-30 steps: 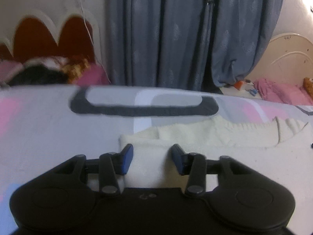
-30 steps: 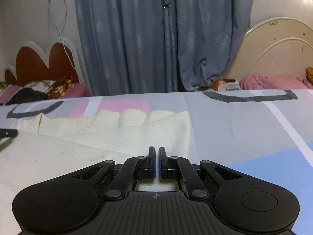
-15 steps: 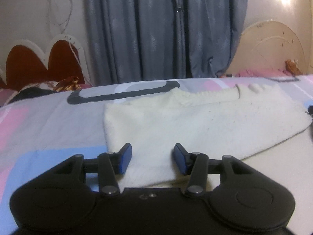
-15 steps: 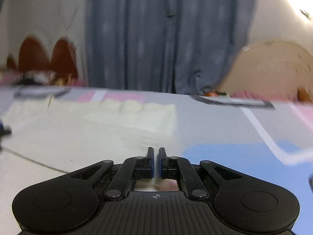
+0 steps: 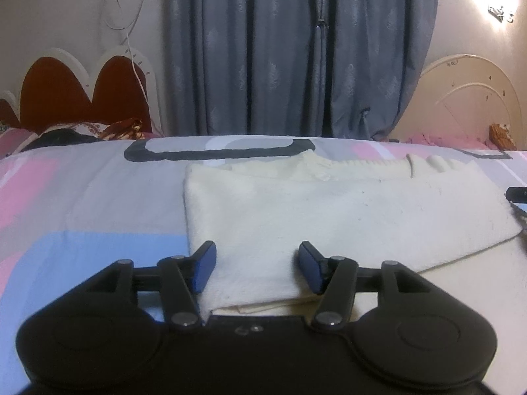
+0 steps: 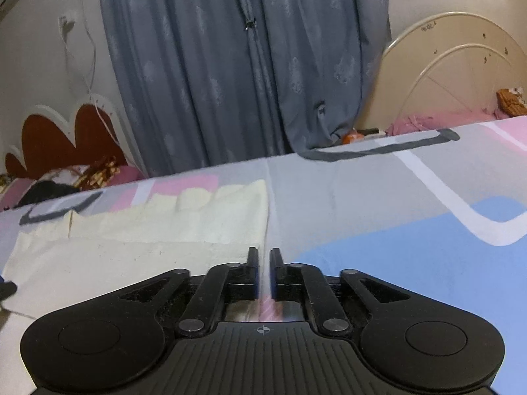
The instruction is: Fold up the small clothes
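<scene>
1. Cream knit garment (image 5: 329,217), folded flat on patterned bedsheet (image 5: 82,204); lies ahead of and between the left gripper's fingers, and ahead-left of the right gripper.
2. Left gripper (image 5: 257,270): jaws wide apart, garment's near corner between them, not pinched.
3. Right gripper (image 6: 263,273): jaws narrow, slim gap, nothing held, just beside garment's right edge.
4. Grey curtain (image 6: 247,65), beyond the bed.

Flat patterned pink, grey and blue bedsheet (image 6: 378,217) open right of the cream knitted garment (image 5: 329,210), scalloped red headboard (image 5: 79,95) with heaped bedding far left, grey curtain (image 6: 247,65) behind, cream arched headboard (image 6: 438,65) far right.
</scene>
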A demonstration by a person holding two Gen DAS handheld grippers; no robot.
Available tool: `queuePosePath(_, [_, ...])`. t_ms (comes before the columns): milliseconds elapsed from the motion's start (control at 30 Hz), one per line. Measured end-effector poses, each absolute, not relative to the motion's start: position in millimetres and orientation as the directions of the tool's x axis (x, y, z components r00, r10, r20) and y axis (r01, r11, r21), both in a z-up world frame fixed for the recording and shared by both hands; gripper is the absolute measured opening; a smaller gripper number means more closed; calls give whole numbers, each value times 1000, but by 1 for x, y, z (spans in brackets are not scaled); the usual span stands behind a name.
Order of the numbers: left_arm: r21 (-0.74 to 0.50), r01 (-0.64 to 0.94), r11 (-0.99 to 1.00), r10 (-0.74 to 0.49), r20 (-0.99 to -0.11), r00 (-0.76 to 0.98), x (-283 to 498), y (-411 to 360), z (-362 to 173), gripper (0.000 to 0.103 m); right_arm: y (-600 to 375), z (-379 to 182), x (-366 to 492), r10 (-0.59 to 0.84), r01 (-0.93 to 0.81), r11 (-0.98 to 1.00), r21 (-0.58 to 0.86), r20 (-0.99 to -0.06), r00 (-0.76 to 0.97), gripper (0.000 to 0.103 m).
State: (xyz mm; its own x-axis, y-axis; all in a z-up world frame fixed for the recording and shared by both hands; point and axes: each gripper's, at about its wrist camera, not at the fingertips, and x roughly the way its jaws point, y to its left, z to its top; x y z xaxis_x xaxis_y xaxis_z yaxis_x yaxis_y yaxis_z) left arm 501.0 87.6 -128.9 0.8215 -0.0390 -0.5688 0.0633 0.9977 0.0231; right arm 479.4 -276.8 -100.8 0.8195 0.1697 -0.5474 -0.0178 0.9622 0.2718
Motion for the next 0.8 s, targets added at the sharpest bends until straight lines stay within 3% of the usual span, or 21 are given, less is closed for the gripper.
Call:
queuePosePath(100, [24,62,998,-37,-571,820,501,87,-129,56,-273,-102,480,183,-40,963,265,-541,821,14])
queuePosePath(167, [24,61,998,-36,-573,819,501,87,-129,56,-269,-104,483,185,-50,966,255,-544,818,31])
queuePosePath(200, [23,59,998,-35,-574,818,501,86,-129,57,-266,-106,485,170,-46,972,229,-557,813,47])
queuePosePath(233, [21,58,998,-35,-575,818,501,87,-130,57,-263,-109,487,164,-51,976,210,-566,808,48])
queuePosePath(267, [19,58,998,-36,-575,817,501,87,-130,58,-262,-111,488,177,-66,976,209,-569,803,46])
queuePosePath(300, [16,58,998,-38,-574,818,501,88,-129,58,-260,-112,489,193,-87,974,208,-569,799,28])
queuePosePath(333, [12,58,998,-41,-574,818,501,89,-129,58,-258,-111,489,180,-87,978,187,-565,806,22])
queuePosePath(467, [12,59,998,-41,-572,819,501,90,-130,58,-250,-108,486,159,-112,987,119,-537,829,22])
queuePosePath(500, [15,58,998,-39,-572,820,501,90,-130,59,-249,-109,486,181,-133,983,127,-541,821,17])
queuePosePath(533, [19,53,998,-33,-568,822,500,89,-130,59,-249,-110,487,205,-156,978,137,-544,814,3])
queuePosePath(700, [21,-17,1000,26,-548,836,496,93,-129,60,-248,-99,480,183,-153,983,103,-453,872,2])
queuePosePath(800, [0,-16,1000,14,-571,821,501,96,-130,62,-245,-120,498,161,-135,987,87,-584,796,2])
